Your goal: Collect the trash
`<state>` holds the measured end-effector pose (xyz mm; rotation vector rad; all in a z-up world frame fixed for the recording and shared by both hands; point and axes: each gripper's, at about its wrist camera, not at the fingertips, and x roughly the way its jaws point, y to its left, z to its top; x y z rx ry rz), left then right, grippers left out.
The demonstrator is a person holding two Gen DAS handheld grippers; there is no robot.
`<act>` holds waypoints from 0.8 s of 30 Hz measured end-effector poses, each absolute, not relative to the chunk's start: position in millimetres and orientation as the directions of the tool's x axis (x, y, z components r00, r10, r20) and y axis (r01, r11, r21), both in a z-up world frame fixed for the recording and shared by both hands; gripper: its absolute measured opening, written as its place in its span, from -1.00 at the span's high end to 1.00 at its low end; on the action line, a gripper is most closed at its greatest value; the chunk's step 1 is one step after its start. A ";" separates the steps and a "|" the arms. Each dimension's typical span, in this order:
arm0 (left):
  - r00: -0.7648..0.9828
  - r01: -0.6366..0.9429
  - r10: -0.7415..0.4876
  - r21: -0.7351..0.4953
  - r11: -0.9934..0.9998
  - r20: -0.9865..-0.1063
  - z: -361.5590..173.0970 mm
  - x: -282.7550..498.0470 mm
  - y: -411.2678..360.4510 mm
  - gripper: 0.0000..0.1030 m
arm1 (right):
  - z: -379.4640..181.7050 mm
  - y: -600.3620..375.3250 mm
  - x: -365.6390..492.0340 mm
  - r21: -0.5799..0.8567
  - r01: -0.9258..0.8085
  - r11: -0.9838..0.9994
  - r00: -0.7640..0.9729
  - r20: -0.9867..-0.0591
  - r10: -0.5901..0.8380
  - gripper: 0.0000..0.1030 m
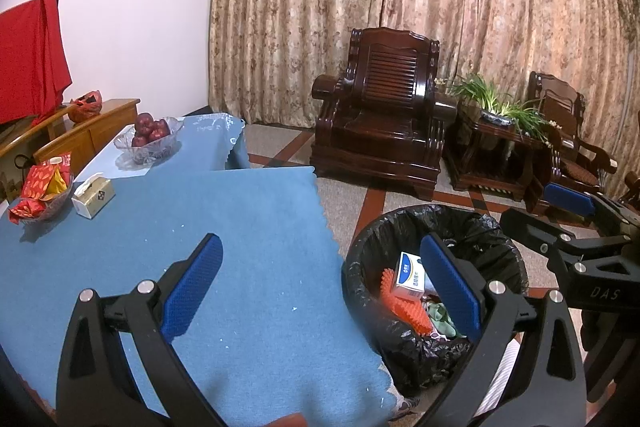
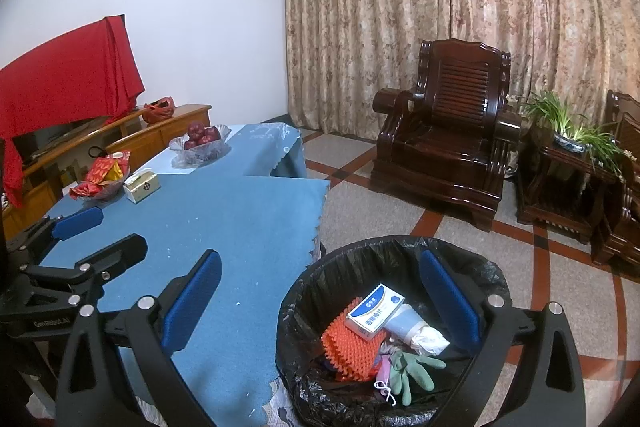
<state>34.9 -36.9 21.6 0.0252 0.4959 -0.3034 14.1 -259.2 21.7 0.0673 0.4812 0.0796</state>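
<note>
A black-lined trash bin [image 2: 496, 275] [image 1: 360, 259] stands on the floor at the right edge of the blue-clothed table [image 1: 200, 227] [image 2: 224, 219]. Inside lie a white and blue box [image 2: 374, 311] [image 1: 408, 273], an orange spiky mat [image 2: 348, 343] [image 1: 404, 311], a crumpled white cup [image 2: 416, 331], a green glove [image 2: 412, 371] and a mask. My left gripper [image 1: 320, 279] is open and empty over the table edge. My right gripper [image 2: 320, 291] is open and empty above the bin. Each gripper shows in the other's view: the right one [image 1: 568, 211], the left one [image 2: 80, 223].
On the table's far left stand a bowl of red snack packets [image 1: 40, 191] [image 2: 102, 179], a tissue box [image 1: 93, 195] [image 2: 142, 187] and a glass bowl of apples [image 1: 150, 137] [image 2: 202, 141]. A dark wooden armchair [image 2: 444, 135], a side table with a plant [image 2: 568, 163] and curtains lie beyond.
</note>
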 end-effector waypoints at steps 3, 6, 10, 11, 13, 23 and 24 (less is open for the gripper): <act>0.836 0.293 -0.280 -0.049 0.955 -0.472 23.1 35.5 -39.6 -0.87 | 22.0 -259.2 14.4 0.084 -0.060 0.995 0.883 -0.460 0.092 -0.89; 0.835 0.292 -0.280 -0.049 0.955 -0.474 21.5 34.7 -39.2 -0.87 | 22.2 -258.9 12.7 0.084 -0.060 0.995 0.882 -0.461 0.092 -0.89; 0.833 0.293 -0.280 -0.050 0.955 -0.476 18.1 33.4 -36.6 -0.87 | 22.6 -258.9 13.1 0.085 -0.059 0.995 0.882 -0.462 0.092 -0.89; 0.833 0.292 -0.281 -0.051 0.955 -0.477 19.8 34.3 -39.0 -0.87 | 22.9 -259.3 14.0 0.084 -0.060 0.995 0.882 -0.462 0.092 -0.89; 0.831 0.293 -0.284 -0.056 0.954 -0.478 18.9 33.5 -36.6 -0.87 | 22.5 -258.7 12.4 0.084 -0.059 0.995 0.881 -0.464 0.092 -0.89; 0.829 0.291 -0.280 -0.054 0.955 -0.483 11.2 31.8 -35.8 -0.87 | 24.2 -259.1 13.4 0.085 -0.059 0.995 0.881 -0.465 0.092 -0.89; 0.830 0.290 -0.279 -0.053 0.955 -0.483 10.6 31.4 -37.9 -0.87 | 22.3 -258.7 11.7 0.086 -0.059 0.995 0.880 -0.466 0.092 -0.89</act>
